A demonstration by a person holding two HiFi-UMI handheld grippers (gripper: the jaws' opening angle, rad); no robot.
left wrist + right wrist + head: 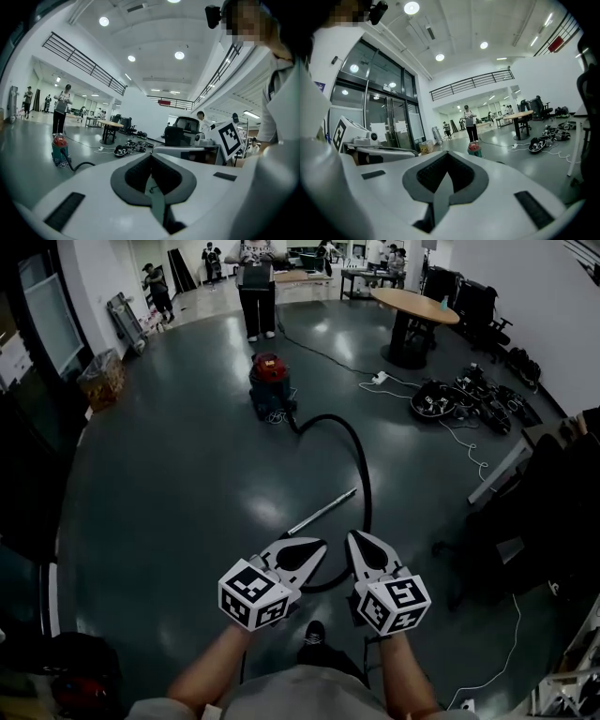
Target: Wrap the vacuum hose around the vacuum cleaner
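Dark glossy floor, wide and open. Round wooden table far right, cable clutter beside. White walls, glass doors, railed balcony, round ceiling lights.

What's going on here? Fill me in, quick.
A person holds a two-jaw gripper in each hand. The left gripper and right gripper are both shut and empty, held out low in front. Ahead on the floor stands the red-topped vacuum cleaner. Its black hose curves loose toward the grippers, and a metal wand lies beside it. The hose is not yet wrapped around the cleaner.
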